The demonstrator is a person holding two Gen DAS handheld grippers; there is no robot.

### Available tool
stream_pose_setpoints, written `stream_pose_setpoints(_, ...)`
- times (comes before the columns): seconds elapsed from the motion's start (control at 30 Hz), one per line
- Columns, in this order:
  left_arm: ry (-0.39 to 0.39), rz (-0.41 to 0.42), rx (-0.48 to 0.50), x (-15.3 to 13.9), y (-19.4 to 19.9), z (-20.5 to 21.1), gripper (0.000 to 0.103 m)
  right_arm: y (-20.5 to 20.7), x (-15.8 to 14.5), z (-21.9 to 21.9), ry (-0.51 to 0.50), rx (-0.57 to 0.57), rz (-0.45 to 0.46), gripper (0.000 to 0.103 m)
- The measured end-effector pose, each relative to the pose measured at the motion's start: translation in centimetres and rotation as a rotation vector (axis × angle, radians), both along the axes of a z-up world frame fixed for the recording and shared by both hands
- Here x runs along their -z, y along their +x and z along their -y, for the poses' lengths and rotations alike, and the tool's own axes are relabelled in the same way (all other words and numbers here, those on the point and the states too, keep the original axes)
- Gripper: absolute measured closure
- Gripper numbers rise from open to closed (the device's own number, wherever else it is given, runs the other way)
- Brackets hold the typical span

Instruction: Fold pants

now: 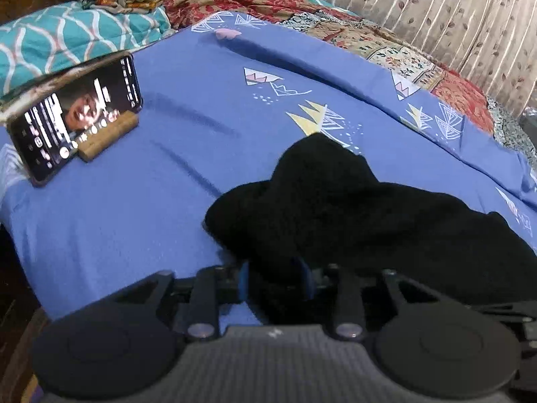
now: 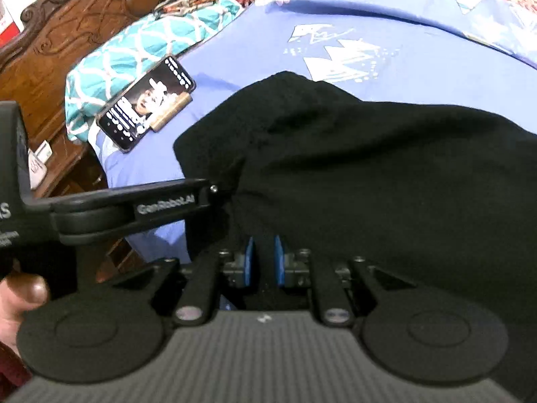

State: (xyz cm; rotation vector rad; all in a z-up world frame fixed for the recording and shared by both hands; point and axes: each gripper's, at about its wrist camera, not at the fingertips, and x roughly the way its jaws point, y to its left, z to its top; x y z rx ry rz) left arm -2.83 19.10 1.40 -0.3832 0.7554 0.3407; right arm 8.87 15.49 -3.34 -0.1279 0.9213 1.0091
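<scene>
Two blue pads of the left gripper (image 1: 276, 280) clamp a fold of the black fabric pants (image 1: 335, 208), which lie bunched on the blue patterned bedsheet (image 1: 134, 228) just ahead. Far ahead to its left, a lit smartphone (image 1: 74, 117) leans on a small wooden block (image 1: 109, 137); its text is unreadable.

From the right wrist, the right gripper (image 2: 263, 260) pinches the pants' near edge with narrow jaws. The left gripper, lettered "GenRobot.AI", reaches in from the left. A carved wooden headboard (image 2: 77, 20) stands beyond.
</scene>
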Motion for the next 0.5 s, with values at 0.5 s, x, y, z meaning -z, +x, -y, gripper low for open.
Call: stream_pose_setpoints(0.5, 0.096, 0.085, 0.028, -6.8, -3.4, 5.0, 0.056, -1.3, -2.3, 19.5, 0.226, 0.375, -0.031, 0.072)
